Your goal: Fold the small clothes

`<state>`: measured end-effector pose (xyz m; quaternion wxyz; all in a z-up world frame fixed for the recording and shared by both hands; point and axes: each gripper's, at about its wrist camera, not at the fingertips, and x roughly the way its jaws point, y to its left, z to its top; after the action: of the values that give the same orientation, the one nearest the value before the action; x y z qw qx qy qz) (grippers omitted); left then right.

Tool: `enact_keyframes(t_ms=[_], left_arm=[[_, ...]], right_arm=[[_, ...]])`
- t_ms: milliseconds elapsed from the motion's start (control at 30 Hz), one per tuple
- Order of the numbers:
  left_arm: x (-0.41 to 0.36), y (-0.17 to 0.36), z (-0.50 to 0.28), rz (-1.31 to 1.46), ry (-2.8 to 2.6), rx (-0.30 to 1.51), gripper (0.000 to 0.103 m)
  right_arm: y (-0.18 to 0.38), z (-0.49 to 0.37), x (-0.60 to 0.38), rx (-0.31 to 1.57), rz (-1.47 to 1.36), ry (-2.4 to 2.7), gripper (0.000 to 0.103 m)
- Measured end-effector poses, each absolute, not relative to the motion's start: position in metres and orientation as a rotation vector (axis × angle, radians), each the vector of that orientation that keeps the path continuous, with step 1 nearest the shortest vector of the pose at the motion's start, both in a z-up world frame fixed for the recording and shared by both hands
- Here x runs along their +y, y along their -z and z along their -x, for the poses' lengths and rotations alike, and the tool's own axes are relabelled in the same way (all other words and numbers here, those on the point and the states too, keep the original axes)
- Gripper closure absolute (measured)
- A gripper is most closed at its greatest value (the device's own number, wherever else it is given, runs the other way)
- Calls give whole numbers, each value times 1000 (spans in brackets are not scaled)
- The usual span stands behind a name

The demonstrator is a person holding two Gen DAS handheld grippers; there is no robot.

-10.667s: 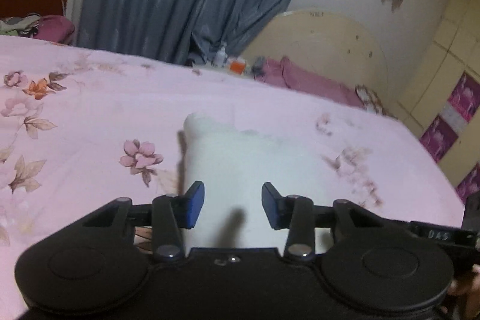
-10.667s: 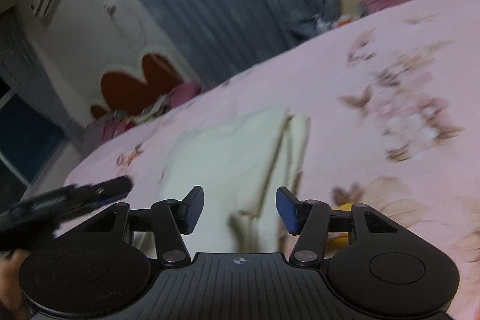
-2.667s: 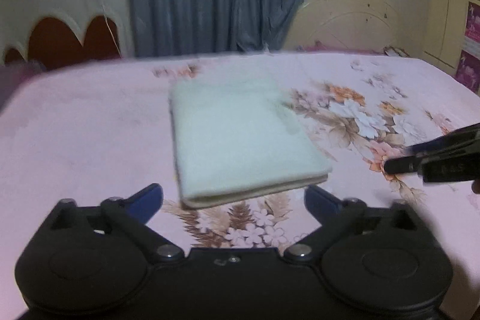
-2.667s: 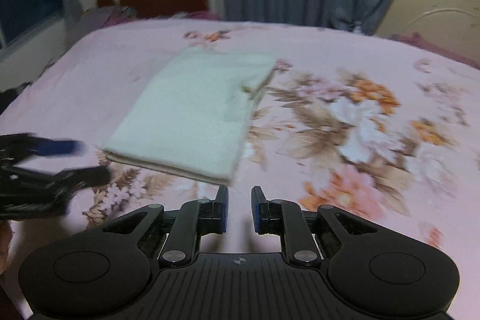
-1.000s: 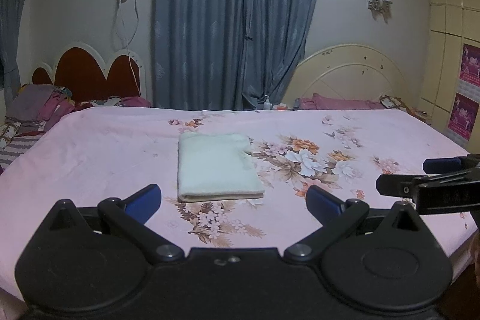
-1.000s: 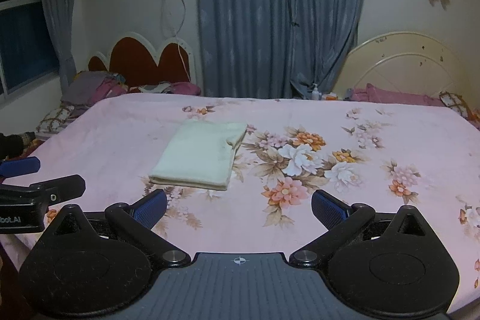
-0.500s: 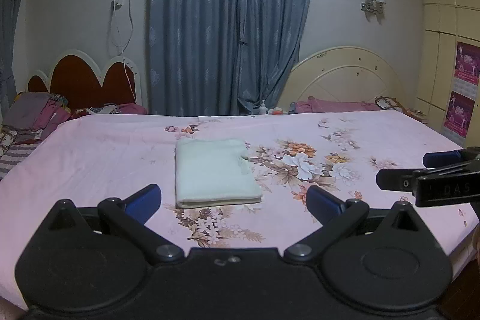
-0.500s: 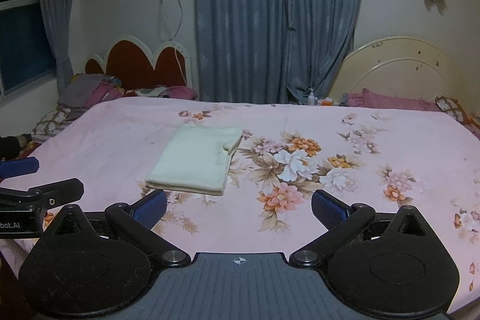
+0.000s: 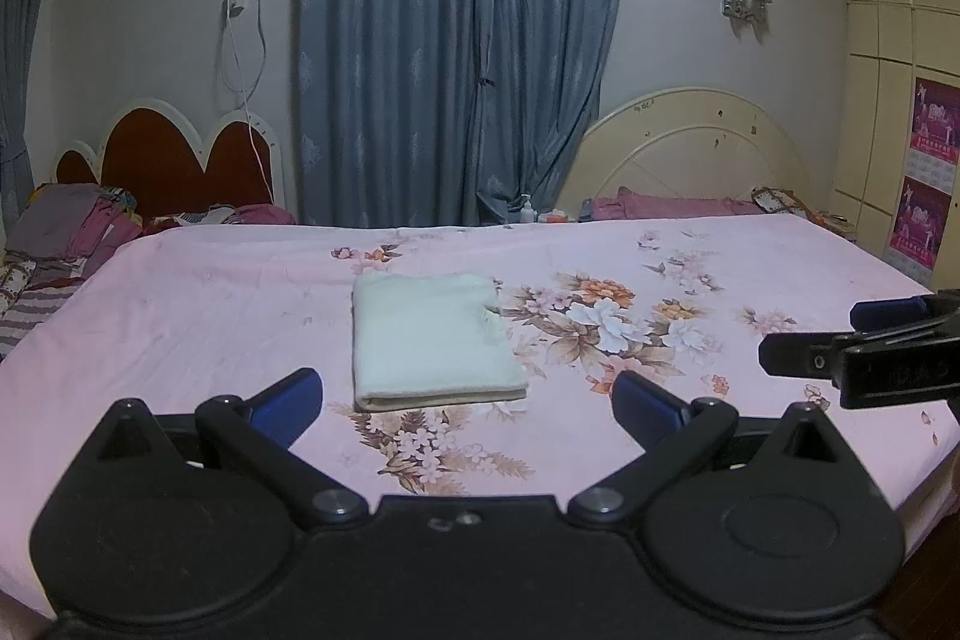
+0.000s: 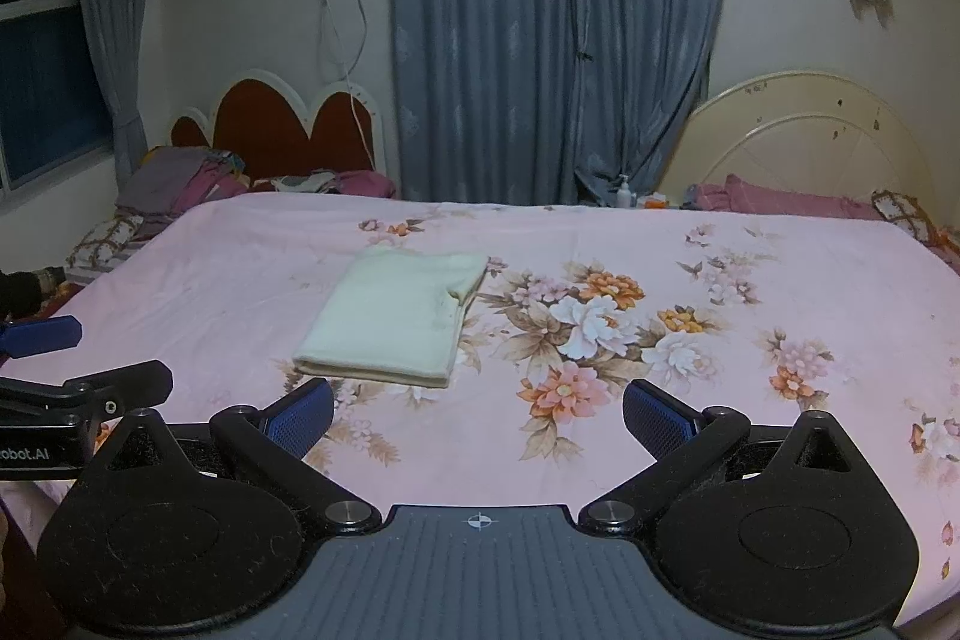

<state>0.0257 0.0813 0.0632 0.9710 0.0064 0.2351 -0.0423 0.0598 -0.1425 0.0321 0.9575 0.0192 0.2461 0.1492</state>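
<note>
A pale cream garment (image 9: pixel 429 340) lies folded into a neat rectangle on the pink floral bedspread (image 9: pixel 180 316); it also shows in the right wrist view (image 10: pixel 396 319). My left gripper (image 9: pixel 465 403) is wide open and empty, held back from the bed's near edge, well short of the garment. My right gripper (image 10: pixel 477 415) is also wide open and empty, equally far back. Each gripper shows from the side in the other's view: the right one (image 9: pixel 864 346) at the right edge, the left one (image 10: pixel 60 370) at the left edge.
A red scalloped headboard (image 9: pixel 168 160) and a pile of clothes (image 9: pixel 66 226) sit at the far left. A cream headboard (image 9: pixel 690 154) with pink bedding is at the far right. Grey curtains (image 9: pixel 456 40) hang behind. A cupboard (image 9: pixel 900 130) stands on the right.
Both grippers have drifted slightly; the views are almost the same as half a second ago. Over the longer span both pulled back from the folded garment and the right gripper opened.
</note>
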Motion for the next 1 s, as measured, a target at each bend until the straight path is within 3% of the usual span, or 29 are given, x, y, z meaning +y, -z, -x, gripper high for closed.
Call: enact_keyframes(t_ms=[1000], left_arm=[[84, -67, -30, -20, 84, 463, 1]], right_arm=[[-34, -63, -151, 492, -32, -328, 2]])
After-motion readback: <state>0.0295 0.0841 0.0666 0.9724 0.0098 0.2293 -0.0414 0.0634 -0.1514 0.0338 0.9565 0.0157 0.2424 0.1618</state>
